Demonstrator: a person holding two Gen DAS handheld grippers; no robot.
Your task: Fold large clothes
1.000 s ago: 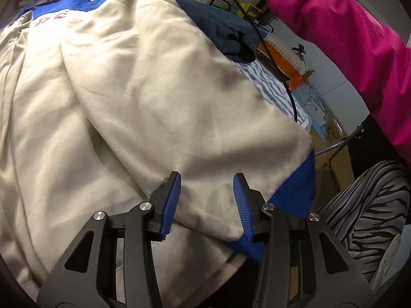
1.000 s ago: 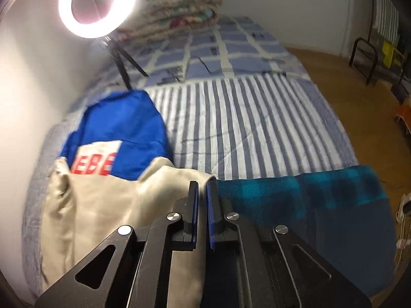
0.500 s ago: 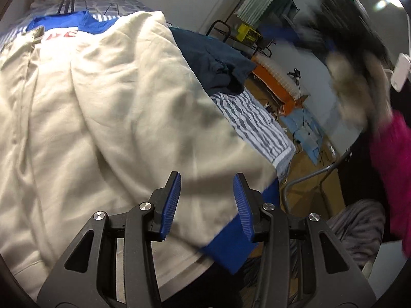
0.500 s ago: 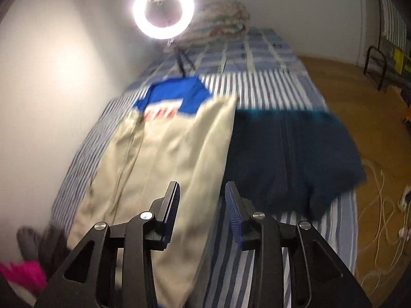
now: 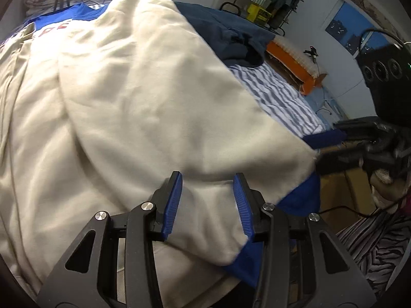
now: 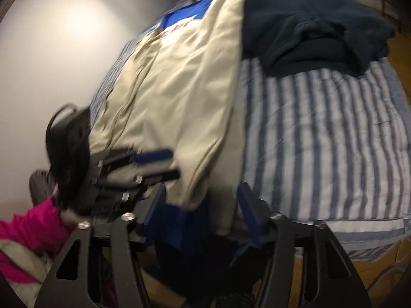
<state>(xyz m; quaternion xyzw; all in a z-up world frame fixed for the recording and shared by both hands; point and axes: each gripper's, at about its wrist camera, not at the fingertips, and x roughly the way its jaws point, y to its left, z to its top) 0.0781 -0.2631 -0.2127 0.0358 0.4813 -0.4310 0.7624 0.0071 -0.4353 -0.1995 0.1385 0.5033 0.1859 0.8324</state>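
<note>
Cream jacket (image 5: 154,107) folded lengthwise on striped bed (image 6: 321,141). Left gripper (image 5: 207,205) half-open, over hem, gripping nothing; right gripper (image 6: 203,213) opening astride blue hem corner. Shallow bite risks slipped, undone fold.

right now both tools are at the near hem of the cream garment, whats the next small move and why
Probably close both tools on the hem. The right tool is opening with the cream garment's blue-trimmed corner between its jaws, and the left tool stands open over the same edge; neither grips. The garment lies lengthwise on the striped bed, so a grip comes first.
</note>
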